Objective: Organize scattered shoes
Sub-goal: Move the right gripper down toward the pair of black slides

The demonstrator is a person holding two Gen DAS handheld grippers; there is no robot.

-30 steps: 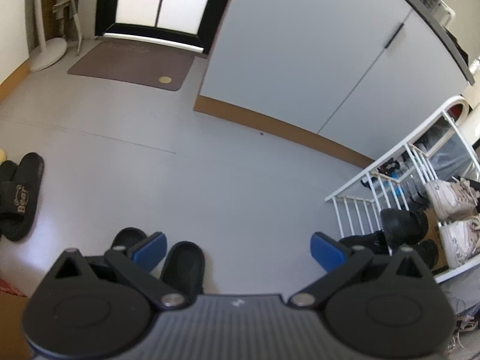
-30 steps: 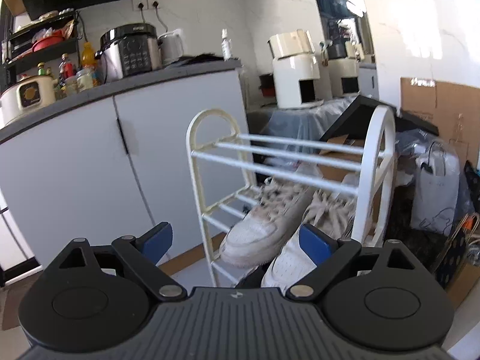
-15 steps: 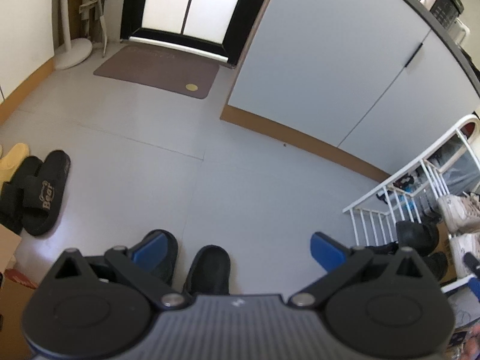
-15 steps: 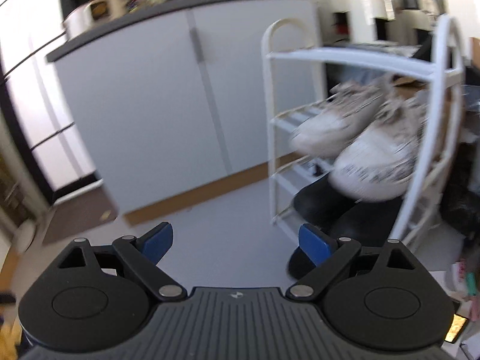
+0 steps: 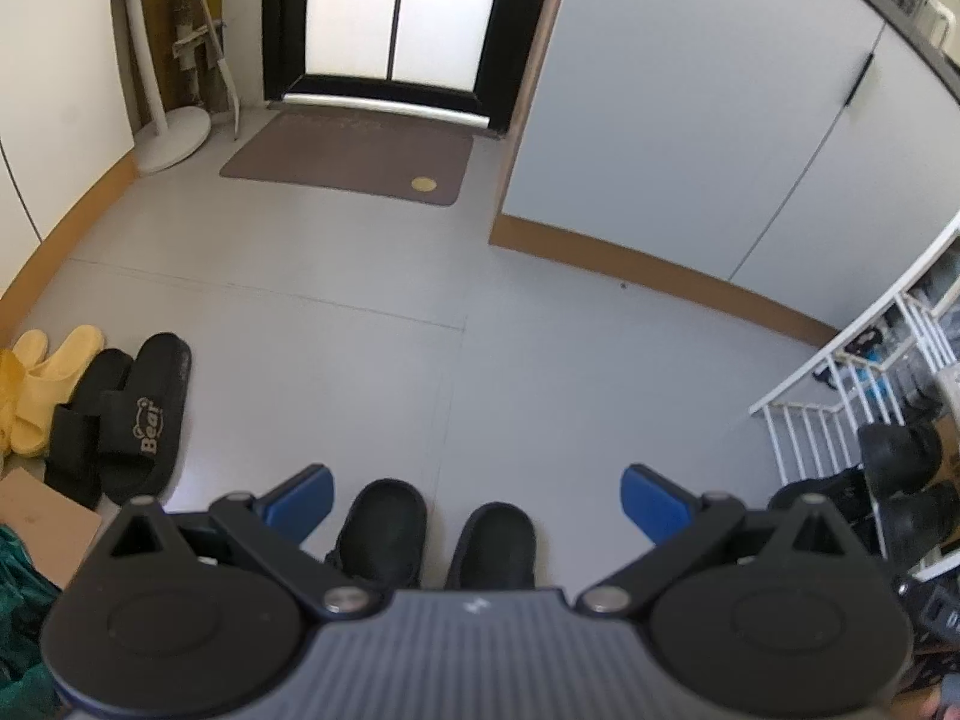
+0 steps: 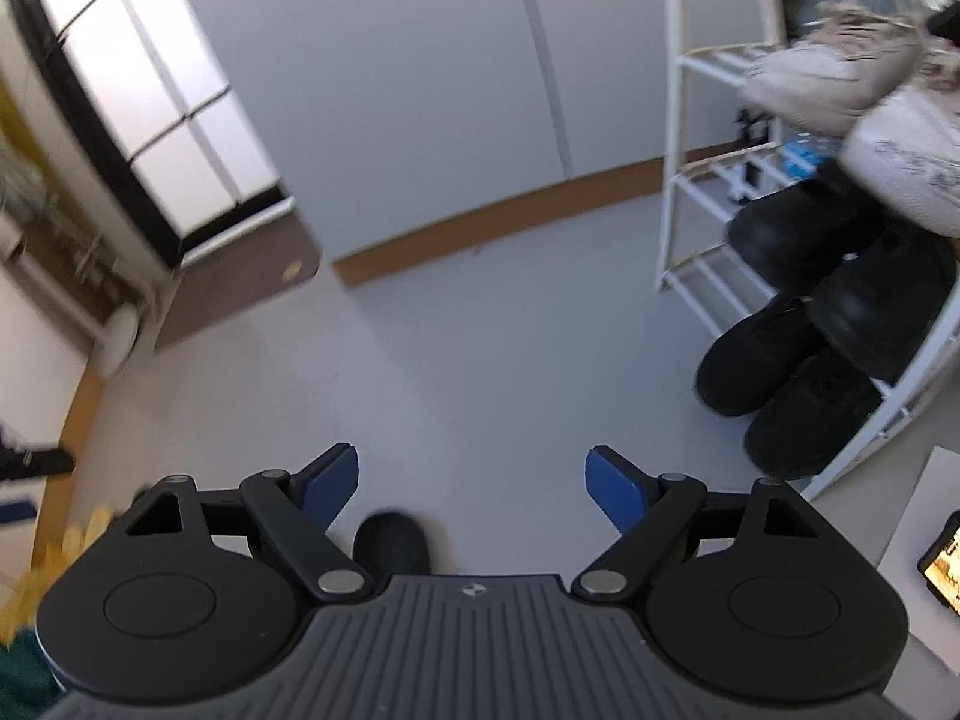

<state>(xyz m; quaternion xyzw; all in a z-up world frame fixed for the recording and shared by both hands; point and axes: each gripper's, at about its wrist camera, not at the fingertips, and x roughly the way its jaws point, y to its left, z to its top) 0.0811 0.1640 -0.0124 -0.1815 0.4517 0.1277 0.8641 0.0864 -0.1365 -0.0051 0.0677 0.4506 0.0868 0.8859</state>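
Right tongs (image 6: 472, 483), now tipped floorward, closing on nothing; rack shoes (image 6: 840, 78) blurred. Black slipper pair (image 5: 438, 531), half hidden beneath spread left tongs (image 5: 474, 495); right view shows one.

Left claw (image 5: 474, 501) angled down, jaws wide, nothing between. Right claw (image 6: 472, 480) angled down, jaws closing, empty.

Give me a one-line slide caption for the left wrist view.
Open left hand-held gripper above a black pair of shoes, slides left, shoe rack right.
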